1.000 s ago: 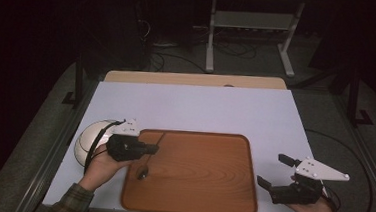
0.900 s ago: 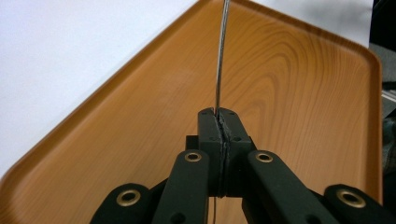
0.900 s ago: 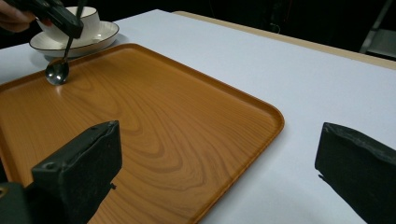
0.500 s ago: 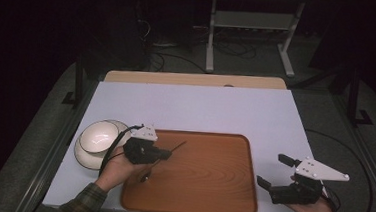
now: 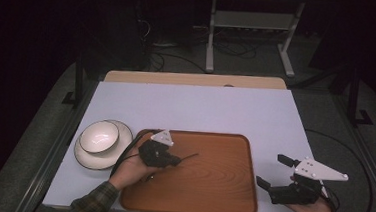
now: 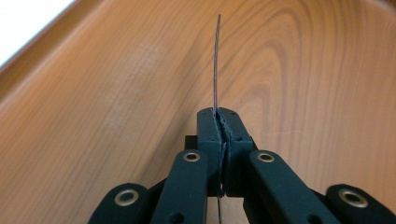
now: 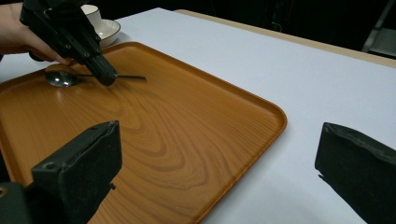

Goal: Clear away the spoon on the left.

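Observation:
My left gripper [image 5: 176, 160] is low over the left part of the wooden tray [image 5: 220, 188], shut on the thin handle of a metal spoon [image 5: 192, 156]. In the left gripper view the jaws [image 6: 218, 116] meet on the handle [image 6: 216, 60], seen edge-on over the tray's wood [image 6: 303, 70]. The right gripper view shows the spoon's bowl [image 7: 60, 78] lying on the tray [image 7: 163, 130] behind the left gripper [image 7: 105, 74]. My right gripper [image 5: 270, 170] hangs open just off the tray's right edge, its jaws [image 7: 219, 163] wide apart with nothing between them.
A white bowl [image 5: 98, 136] sits on a plate [image 5: 84, 158] to the left of the tray, close to the left hand. The white tabletop [image 5: 201, 107] stretches behind the tray. Stands and cables lie on the dark floor beyond the table.
The left hand has carried the spoon from beside the bowl rightward and down onto the tray. The right gripper has stayed where it was.

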A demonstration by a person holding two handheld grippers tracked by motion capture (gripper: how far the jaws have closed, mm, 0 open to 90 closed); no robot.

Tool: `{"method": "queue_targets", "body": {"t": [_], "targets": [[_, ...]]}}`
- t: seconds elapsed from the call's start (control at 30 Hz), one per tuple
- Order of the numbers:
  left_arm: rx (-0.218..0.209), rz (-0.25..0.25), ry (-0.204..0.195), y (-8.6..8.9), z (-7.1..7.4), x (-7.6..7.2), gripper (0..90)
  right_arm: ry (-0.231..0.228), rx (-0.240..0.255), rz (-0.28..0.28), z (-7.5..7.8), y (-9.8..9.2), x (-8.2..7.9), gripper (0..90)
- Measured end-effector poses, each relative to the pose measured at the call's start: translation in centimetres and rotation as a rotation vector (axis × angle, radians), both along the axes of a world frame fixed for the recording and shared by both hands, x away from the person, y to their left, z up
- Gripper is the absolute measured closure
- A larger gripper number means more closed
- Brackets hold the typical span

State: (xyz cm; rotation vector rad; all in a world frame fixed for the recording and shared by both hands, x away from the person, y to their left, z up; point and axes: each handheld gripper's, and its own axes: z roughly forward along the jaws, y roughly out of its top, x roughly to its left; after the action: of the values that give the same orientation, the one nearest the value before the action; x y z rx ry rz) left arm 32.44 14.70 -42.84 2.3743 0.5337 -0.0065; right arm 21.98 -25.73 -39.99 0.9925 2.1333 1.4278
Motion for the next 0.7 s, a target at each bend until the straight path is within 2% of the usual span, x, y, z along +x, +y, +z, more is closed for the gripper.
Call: {"method": "queue_targets", "body": {"t": [0.27, 0.43, 0.5, 0.53, 0.6, 0.63, 0.7], "targets": [[0.036, 0.006, -0.006, -0.22, -0.35, 0.03, 82.9, 0.003, 0.004, 0.001, -0.06, -0.05, 0.00, 0.2], [0.033, 0.005, -0.006, -0.16, -0.35, 0.08, 78.3, 0.000, 0.002, 0.002, -0.02, 0.00, 0.01, 0.2], [0.029, 0.017, -0.012, -0.09, -0.31, 0.12, 72.1, 0.002, 0.001, 0.002, -0.06, 0.01, 0.05, 0.2], [0.026, 0.021, -0.016, -0.01, -0.25, 0.16, 72.1, 0.003, 0.001, 0.001, -0.07, -0.01, 0.06, 0.2], [0.011, 0.038, -0.025, 0.23, -0.03, 0.22, 58.3, 0.004, 0.001, 0.000, -0.07, -0.08, 0.04, 0.2], [-0.009, 0.047, -0.022, 0.43, 0.18, 0.27, 54.7, 0.003, 0.000, 0.000, -0.07, -0.10, 0.03, 0.2], [-0.011, 0.053, -0.031, 0.51, 0.27, 0.26, 47.7, 0.004, 0.003, -0.001, -0.08, -0.15, 0.04, 0.2]]}}
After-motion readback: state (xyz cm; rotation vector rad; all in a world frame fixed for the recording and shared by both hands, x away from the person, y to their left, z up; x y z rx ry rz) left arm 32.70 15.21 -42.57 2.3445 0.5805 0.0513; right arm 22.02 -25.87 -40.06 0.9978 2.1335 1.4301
